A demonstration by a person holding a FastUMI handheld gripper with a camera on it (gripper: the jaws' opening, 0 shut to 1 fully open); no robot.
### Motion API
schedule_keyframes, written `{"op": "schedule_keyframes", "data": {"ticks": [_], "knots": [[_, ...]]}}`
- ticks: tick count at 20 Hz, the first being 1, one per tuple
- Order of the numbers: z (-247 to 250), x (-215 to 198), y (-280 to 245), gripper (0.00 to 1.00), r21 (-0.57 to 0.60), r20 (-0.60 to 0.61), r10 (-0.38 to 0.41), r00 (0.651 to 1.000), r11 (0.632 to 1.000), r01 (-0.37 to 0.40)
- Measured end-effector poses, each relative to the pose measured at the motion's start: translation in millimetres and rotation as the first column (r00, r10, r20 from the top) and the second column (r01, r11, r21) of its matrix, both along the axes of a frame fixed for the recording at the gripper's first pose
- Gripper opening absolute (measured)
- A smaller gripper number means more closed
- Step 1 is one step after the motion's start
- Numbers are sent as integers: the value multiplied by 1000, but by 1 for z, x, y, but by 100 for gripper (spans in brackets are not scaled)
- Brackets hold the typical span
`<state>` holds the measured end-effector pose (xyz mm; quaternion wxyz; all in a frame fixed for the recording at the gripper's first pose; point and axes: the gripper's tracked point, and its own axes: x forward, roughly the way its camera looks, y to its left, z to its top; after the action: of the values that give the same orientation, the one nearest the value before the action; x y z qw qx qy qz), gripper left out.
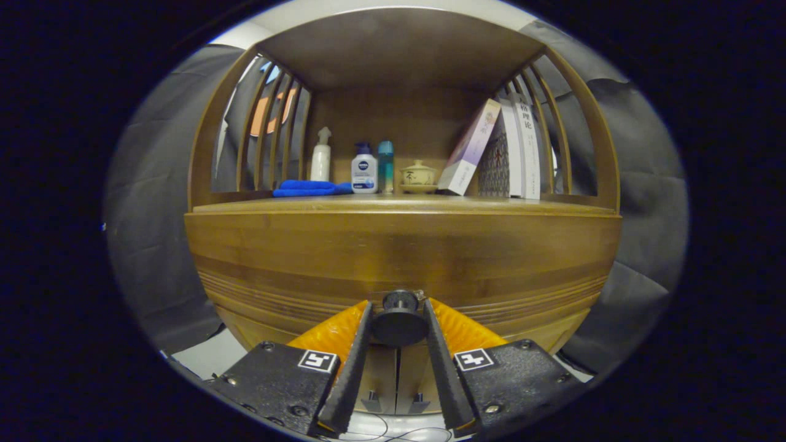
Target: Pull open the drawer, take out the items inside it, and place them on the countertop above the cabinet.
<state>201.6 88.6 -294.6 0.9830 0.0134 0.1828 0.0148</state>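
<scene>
Our hand-held gripper (398, 322) clamps both fingers on the drawer knob (399, 320), braced to pull; beyond it, the surface (399, 204) awaits items.

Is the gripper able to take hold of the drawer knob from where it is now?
Probably yes: the drawer knob already sits between the fingers of the gripper, which close in on both its sides. Nothing stands in between.
</scene>
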Motion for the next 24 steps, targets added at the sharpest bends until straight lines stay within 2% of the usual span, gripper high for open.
{"op": "schedule_keyframes", "data": {"ticks": [6,10,15,24], "knots": [[-1,1,-3,45,-6,14,-16,1000,1000,16],[1,-3,-3,41,-8,0,-13,1000,1000,13],[3,-18,-4,40,-6,-1,-11,1000,1000,11],[10,-72,-9,40,8,-9,-6,1000,1000,7]]}}
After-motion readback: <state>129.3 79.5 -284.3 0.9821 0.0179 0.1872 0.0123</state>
